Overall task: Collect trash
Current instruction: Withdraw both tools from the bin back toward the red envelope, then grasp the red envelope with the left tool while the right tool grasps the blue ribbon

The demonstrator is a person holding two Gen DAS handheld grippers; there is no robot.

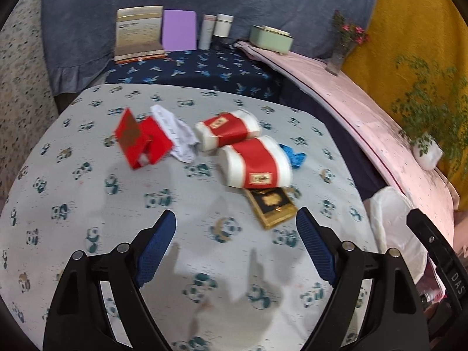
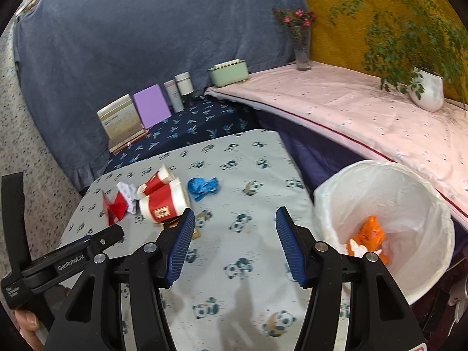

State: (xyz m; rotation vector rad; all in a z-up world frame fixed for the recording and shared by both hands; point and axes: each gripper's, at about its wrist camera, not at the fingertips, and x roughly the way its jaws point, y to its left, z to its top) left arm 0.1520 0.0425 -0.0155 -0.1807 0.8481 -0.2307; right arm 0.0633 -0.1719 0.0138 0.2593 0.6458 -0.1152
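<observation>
On the panda-print cloth (image 1: 87, 204) lies a cluster of trash: an open red box (image 1: 140, 140), crumpled white paper (image 1: 175, 134), two red-and-white paper cups (image 1: 228, 130) (image 1: 257, 161) on their sides, a blue crumpled scrap (image 1: 294, 155) and a gold-and-black box (image 1: 270, 207). My left gripper (image 1: 236, 215) hovers open and empty just short of the gold box. My right gripper (image 2: 235, 213) is open with nothing between its fingers, beside the white-lined bin (image 2: 380, 169), which holds an orange wrapper (image 2: 370, 231). The cups (image 2: 163, 201) and blue scrap (image 2: 203, 187) lie ahead to its left.
Behind the cloth stand a booklet (image 1: 137, 33), a purple pad (image 1: 179, 30), two canisters (image 1: 216, 29) and a green tin (image 1: 270, 38). A pink-covered ledge (image 2: 365, 111) carries a flower vase (image 2: 302, 46) and a potted plant (image 2: 425, 87). A hand (image 2: 26, 321) holds the left gripper's body (image 2: 73, 251).
</observation>
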